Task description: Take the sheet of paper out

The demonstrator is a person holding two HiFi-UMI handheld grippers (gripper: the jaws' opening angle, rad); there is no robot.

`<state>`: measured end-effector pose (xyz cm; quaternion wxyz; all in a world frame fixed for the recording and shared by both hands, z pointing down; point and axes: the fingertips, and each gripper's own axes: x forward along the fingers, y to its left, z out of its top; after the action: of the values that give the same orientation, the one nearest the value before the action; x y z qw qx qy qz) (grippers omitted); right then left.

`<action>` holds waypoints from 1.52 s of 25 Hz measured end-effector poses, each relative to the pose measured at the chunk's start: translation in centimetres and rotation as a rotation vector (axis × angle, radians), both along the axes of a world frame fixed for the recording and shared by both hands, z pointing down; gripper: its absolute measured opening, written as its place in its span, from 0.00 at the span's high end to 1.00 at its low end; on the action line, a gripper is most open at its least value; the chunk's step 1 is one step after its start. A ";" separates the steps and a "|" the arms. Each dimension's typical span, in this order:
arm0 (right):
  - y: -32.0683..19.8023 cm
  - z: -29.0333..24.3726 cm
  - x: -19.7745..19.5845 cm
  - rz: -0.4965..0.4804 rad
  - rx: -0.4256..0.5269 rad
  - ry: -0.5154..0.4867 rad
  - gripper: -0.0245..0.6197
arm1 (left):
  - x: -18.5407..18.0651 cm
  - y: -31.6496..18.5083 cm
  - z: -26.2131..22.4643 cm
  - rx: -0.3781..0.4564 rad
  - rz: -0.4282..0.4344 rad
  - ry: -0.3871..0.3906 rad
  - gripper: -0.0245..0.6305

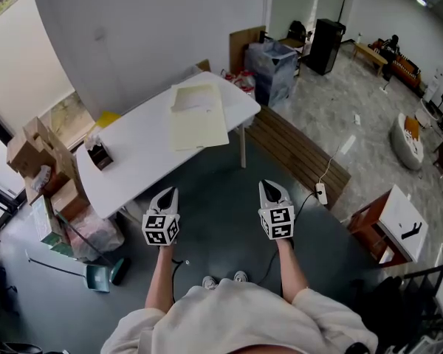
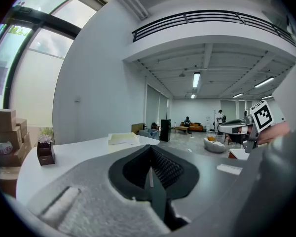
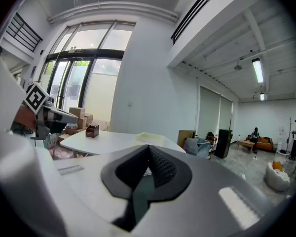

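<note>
1. Head view: you're standing back from the table (image 1: 136,147) with both arms out over the dark floor. The left gripper (image 1: 169,193) and right gripper (image 1: 271,188) sit side by side, well short of the table's near edge. The cream folder (image 1: 199,124) lies flat towards the far end. A paler sheet (image 1: 195,96) shows at its far side (lying on top or tucked in, I can't tell from up here). A small box (image 1: 100,154) stands near the left end, well apart from the folder.

2. Left gripper view: the jaws are pressed together with nothing between them. The folder (image 2: 122,138) is a low pale shape far across the tabletop, beyond the jaw tips. The box (image 2: 45,153) is off to the left. Your other gripper (image 2: 250,126) pokes in at the right edge.

3. Right gripper view: same story here, clenched and empty. The folder (image 3: 150,138) sits almost dead ahead past the jaws, the box (image 3: 92,130) to its left.

4. The step in hand, as I read it, is the approach, and nothing on the table has been touched.

5. The next move is probably to step up to the table and let the jaws apart before you get there. Then steady the folder with one gripper while the other pinches a free edge of the sheet. Come in low, since flat paper gives the pads little to bite on.
</note>
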<state>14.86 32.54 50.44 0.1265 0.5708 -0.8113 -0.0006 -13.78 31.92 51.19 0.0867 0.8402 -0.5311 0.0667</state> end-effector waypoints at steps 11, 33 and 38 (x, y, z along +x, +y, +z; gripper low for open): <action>-0.6 1.5 2.8 -0.057 -0.033 -0.004 0.96 | 4.1 0.0 0.8 -0.020 -0.025 -0.015 0.96; -11.9 3.9 2.7 -0.075 -0.044 0.010 0.96 | 5.6 -11.4 3.9 -0.043 -0.009 0.003 0.96; -17.7 4.0 2.0 -0.045 -0.046 0.017 0.96 | 5.7 -17.6 4.6 -0.053 0.031 0.018 0.96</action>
<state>16.88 14.89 54.46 0.1465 0.5492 -0.8227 0.0103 -8.09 14.30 55.79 0.1127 0.8464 -0.5152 0.0745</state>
